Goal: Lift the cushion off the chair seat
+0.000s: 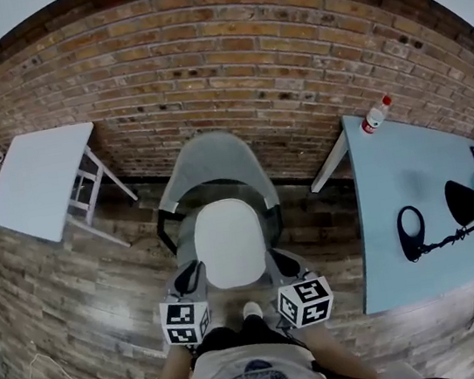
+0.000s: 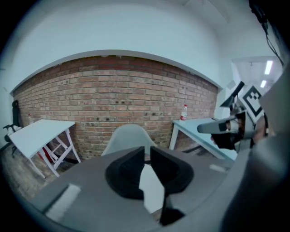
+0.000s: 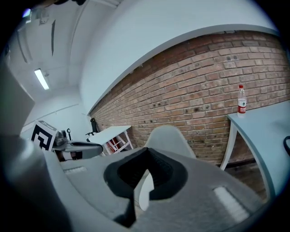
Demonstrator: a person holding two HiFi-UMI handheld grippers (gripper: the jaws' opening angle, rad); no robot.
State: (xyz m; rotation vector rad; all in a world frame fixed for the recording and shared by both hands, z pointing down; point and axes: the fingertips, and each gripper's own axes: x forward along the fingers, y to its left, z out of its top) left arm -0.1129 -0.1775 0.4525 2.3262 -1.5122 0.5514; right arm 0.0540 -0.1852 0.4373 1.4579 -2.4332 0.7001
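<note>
Cushion (image 1: 229, 240): white, oval, lying flat on the chair (image 1: 214, 157) seat, centre of the head view. Not yet lifted.

Left gripper (image 1: 189, 277) sits at its lower-left edge, right gripper (image 1: 284, 264) at its lower-right. Contact can't be told.

Both are pressed together, nothing pinched.

Judgement: spread both first, take opposite side edges, bite deep so the soft cover won't slip, then raise both hands evenly, clear of the backrest.
</note>
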